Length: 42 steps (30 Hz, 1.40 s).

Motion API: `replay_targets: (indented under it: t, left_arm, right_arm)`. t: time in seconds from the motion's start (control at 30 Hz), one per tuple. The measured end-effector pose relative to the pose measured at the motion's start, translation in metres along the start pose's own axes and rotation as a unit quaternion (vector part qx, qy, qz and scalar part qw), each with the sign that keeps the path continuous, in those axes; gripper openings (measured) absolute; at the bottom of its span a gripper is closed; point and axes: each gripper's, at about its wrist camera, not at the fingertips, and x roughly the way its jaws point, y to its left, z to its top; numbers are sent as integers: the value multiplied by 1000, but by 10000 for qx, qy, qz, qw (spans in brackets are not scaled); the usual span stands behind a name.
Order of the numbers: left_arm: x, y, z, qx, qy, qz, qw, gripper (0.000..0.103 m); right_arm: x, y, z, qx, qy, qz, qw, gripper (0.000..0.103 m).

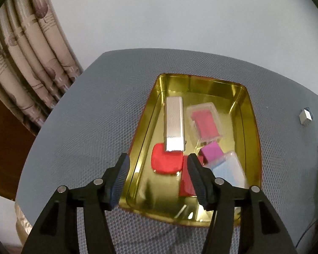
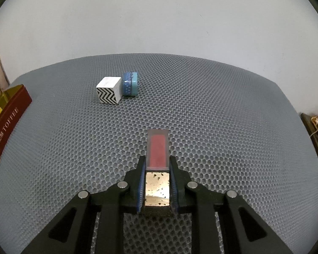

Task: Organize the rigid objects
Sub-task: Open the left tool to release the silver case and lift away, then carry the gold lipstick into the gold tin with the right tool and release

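Observation:
A gold tin tray sits on the grey mesh table and holds a silver ribbed box, a clear case with a red insert, a red block, a purple cube and a pale blue case. My left gripper is open and empty above the tray's near end. My right gripper is shut on a long clear box with a red insert and a gold end, held over the table. A white zigzag cube and a blue tape roll lie farther off.
The tray's dark red outer wall, lettered TOFFEE, stands at the left in the right wrist view. The zigzag cube also shows at the table's right in the left wrist view. A curtain hangs to the left behind the table.

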Motion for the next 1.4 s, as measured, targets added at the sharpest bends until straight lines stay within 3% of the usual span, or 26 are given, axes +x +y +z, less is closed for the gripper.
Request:
replay_targets:
  t: [0.27,0.5,0.7,0.83,1.0,1.1,1.13,1.4]
  left_arm:
    - [-3,8,-16,-209,-75,-68,9997,60]
    - [-2,16,-15,-234,-148,-72,9996,66]
    - [-4,30,-11,-477,-156,121,9987,68]
    - [-4,39,-11,-514,-172,351,9979,69]
    - [0,56,-10,-743,-109,504,9959,70]
    - [3,63,-10,-789,-87,748,9940,71]
    - [4,66,-10,-804,-85,817,9934,71]
    - [9,87,-12,-1136,43,963,9888,73]
  right_arm:
    - [-9,1,3,365,143,130,9991,20]
    - [-26,38,14,197,16,430,9989,20]
    - [-68,100,30,-281,-161,956,9949,20]
    - [-68,144,46,-590,-251,1307,9893,20]
    - [-100,200,66,-981,-290,1643,9811,20]
    - [-101,223,68,-1149,-285,1756,9773,20]
    - [-101,232,69,-866,-306,1480,9847,20]
    - [-90,281,80,-1184,-194,1673,9786,20]
